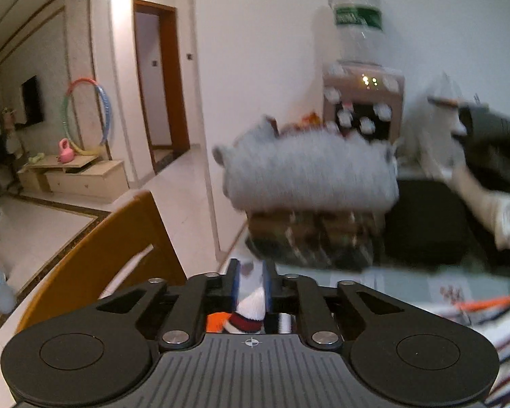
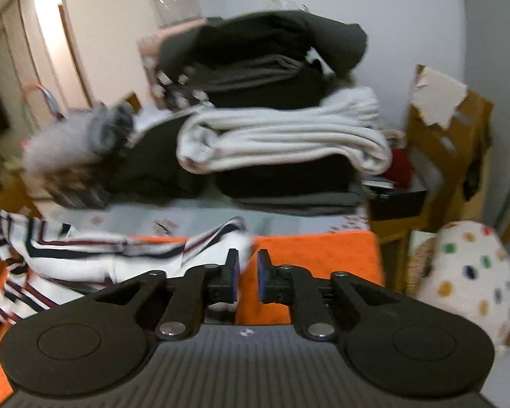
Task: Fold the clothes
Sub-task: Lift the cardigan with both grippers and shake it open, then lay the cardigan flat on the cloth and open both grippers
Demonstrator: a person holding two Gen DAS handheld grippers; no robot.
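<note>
Right now my left hand-held gripper (image 1: pixel 250 284) is pinched narrow on a fold of the striped white garment (image 2: pixel 85 255), lifted clear of the desk (image 2: pixel 200 216). My right hand-held gripper (image 2: pixel 247 277) has its fingers close together with a white edge of that garment against the left one; whether it truly grips, I cannot tell. The rest of the garment trails loose over the orange cloth (image 2: pixel 323 248) at the desk's near edge. Along the far edge sit folded piles: the white towel (image 2: pixel 282 142) among dark clothes (image 2: pixel 265 57), with a grey knit piece (image 1: pixel 309 173) on the left-hand stack. The blur suggests quick motion, so I judge the risks as these: the right-side edge slipping free and the fold going crooked, or the swinging cloth catching the stacks and toppling the grey piece off the desk's left edge
</note>
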